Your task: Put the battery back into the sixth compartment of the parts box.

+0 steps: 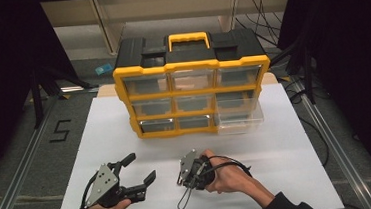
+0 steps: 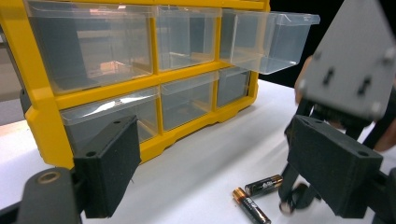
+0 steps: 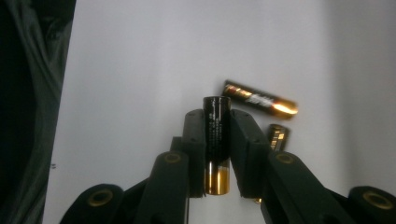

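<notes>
My right gripper (image 3: 217, 117) is shut on a black-and-gold battery (image 3: 216, 140), which stands upright between its jaws just above the white board. Two more batteries (image 3: 260, 99) (image 3: 277, 136) lie on the board right beside it. In the high view the right gripper (image 1: 184, 180) points down near the front middle of the board. My left gripper (image 1: 141, 167) rests to its left, open and holding nothing. The left gripper view looks between that gripper's own spread jaws (image 2: 210, 140) at the two loose batteries (image 2: 264, 185) (image 2: 251, 208) and the right gripper's tips (image 2: 292, 203).
A yellow and black organizer (image 1: 192, 91) with clear drawers stands at the back of the white board (image 1: 288, 166). One clear drawer (image 1: 239, 120) in its right column is pulled out toward me. Dark curtains and metal rails flank the board.
</notes>
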`<state>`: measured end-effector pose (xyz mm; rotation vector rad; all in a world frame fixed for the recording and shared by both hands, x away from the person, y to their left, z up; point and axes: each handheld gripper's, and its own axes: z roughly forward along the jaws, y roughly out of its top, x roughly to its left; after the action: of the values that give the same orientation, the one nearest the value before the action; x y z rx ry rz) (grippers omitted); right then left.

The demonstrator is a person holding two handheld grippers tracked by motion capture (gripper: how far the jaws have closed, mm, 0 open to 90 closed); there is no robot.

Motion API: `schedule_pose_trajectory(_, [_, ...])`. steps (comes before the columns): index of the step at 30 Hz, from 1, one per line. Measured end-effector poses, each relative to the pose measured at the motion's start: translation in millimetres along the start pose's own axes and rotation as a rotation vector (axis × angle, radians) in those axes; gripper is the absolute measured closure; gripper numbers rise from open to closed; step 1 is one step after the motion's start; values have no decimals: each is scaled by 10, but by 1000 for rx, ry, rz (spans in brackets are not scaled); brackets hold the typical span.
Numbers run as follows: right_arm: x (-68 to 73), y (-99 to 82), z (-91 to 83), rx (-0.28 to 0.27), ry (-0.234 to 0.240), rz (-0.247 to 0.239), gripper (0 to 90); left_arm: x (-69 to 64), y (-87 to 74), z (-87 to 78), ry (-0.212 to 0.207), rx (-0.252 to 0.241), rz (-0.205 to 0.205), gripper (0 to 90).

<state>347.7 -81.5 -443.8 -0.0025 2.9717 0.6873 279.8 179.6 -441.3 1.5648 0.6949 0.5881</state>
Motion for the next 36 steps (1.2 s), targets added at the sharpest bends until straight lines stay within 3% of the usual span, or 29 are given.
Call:
schedule_pose_trajectory(2, [-15,7,-44,-17,2,-9,768,-2,0,0,0,0,-1,164])
schedule_pose_trajectory(5, [-38,32,-236,-67,-65,-10,768,-3,2,-2,1,3,2,164])
schedule_pose_trajectory(10, [-36,69,-441,-109,-97,-16,768,1,1,-3,2,3,3,164])
schedule_pose_trajectory(11, [-39,89,-551,-147,-122,-9,768,-1,0,-2,2,4,2,164])
schedule_pose_trajectory(13, [-39,94,-588,-166,-141,-5,768,-3,0,-3,1,3,2,164])
schedule_pose_trajectory(14, [-46,103,-707,-203,-161,8,768,-3,1,-4,0,3,4,165])
schedule_pose_trajectory(18, [-63,98,-844,-239,-191,17,768,1,2,-5,1,2,4,164])
schedule_pose_trajectory(21, [-95,81,-1064,-296,-238,41,768,-6,2,-3,1,5,3,164])
schedule_pose_trajectory(24, [-118,66,-1169,-326,-260,48,768,-5,0,0,2,7,4,164])
schedule_pose_trajectory(25, [-122,58,-1233,-342,-269,65,768,4,-5,20,-11,-14,11,164])
schedule_pose_trajectory(26, [-146,34,-1376,-375,-293,79,768,-10,-3,1,5,10,2,163])
schedule_pose_trajectory(28, [-156,25,-1434,-389,-312,87,768,-9,-5,2,5,8,4,162])
schedule_pose_trajectory(29, [-184,14,-1547,-416,-348,104,768,1,-6,5,6,5,6,163])
schedule_pose_trajectory(36, [-308,-96,-1744,-454,-421,167,768,-1,-6,6,7,7,4,163])
